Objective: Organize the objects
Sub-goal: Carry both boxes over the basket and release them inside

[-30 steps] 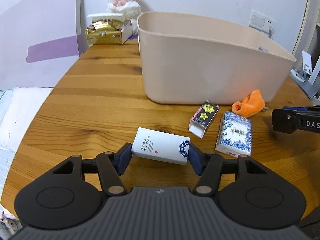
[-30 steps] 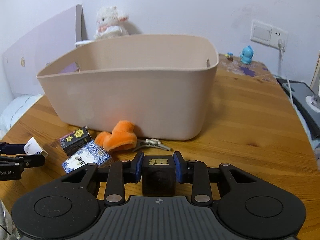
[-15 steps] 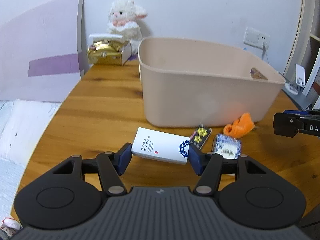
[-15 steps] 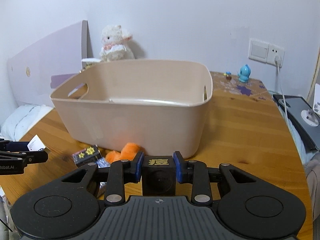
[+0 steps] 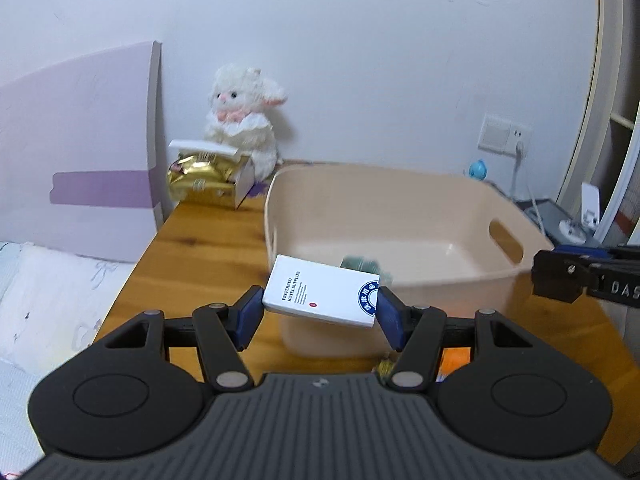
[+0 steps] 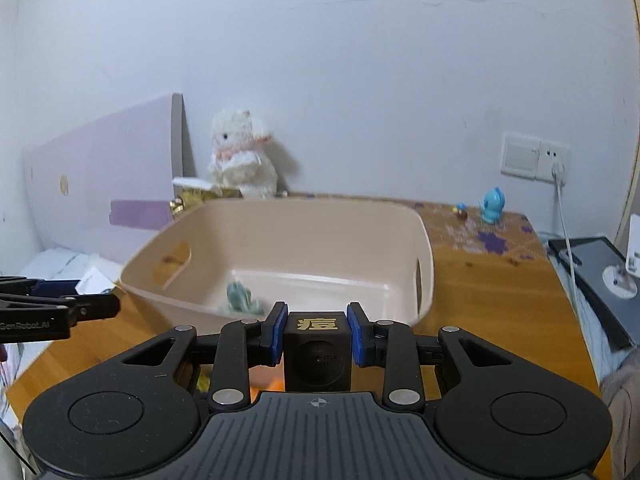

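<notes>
My left gripper (image 5: 320,312) is shut on a white box (image 5: 322,296) with black print and a blue seal, held in the air just before the near left rim of the beige tub (image 5: 400,216). My right gripper (image 6: 317,334) is shut on a small black cube (image 6: 317,354) with a gold character, raised in front of the beige tub (image 6: 280,216). A small green object (image 6: 240,298) lies on the tub floor. The other gripper shows at the edge of each view: the right gripper (image 5: 584,280) and the left gripper (image 6: 52,308).
The wooden table (image 5: 208,240) carries a white plush sheep (image 5: 244,116) and a gold packet box (image 5: 204,178) at the back left. A blue figurine (image 6: 492,200) stands at the back right near a wall socket (image 6: 536,156). Orange fabric (image 5: 456,360) peeks beneath my left fingers.
Both grippers have risen from the tabletop with their loads. The views now look down into the tub, and the loose items on the table have dropped out of sight.
</notes>
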`<state>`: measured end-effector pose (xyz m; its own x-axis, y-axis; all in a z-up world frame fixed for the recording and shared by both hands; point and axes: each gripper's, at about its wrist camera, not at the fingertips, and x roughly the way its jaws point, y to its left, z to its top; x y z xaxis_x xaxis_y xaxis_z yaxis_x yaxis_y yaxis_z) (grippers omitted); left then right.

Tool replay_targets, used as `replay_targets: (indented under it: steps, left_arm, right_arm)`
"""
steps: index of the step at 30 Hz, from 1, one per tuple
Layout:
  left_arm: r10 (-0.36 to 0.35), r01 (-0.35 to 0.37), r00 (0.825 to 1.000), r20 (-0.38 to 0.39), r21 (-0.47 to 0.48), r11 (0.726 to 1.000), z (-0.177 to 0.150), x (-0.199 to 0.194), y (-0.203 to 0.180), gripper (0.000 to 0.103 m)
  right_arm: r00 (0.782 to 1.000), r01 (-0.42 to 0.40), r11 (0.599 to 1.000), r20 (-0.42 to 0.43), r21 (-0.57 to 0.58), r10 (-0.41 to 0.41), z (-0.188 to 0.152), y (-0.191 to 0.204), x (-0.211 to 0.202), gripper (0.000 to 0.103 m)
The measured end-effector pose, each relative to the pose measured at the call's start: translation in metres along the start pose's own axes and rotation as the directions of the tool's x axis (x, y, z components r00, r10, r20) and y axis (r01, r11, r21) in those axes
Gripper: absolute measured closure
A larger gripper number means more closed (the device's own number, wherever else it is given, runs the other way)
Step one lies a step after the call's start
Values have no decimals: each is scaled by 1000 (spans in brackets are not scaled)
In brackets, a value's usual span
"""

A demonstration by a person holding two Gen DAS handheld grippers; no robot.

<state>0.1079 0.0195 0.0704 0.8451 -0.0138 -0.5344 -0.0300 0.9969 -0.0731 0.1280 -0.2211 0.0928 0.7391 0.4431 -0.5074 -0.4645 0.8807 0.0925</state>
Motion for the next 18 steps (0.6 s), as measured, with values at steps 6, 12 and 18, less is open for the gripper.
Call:
replay_targets:
  steps: [6,12,18]
  left_arm:
    - [0,0,1000,3,12,1000,26,22,-9,41]
    - [29,-28,999,-22,24,999,39,53,-22,41]
    - [52,-50,997,-64,33,998,40,79,-29,41]
  right_arm:
    - [1000,12,1000,2,-3,-12,14,8,19,74]
    - [1000,5,1000,3,8,-5,26,14,34,74]
    - [1000,21,1000,-2,6,-21,37,12,47,74]
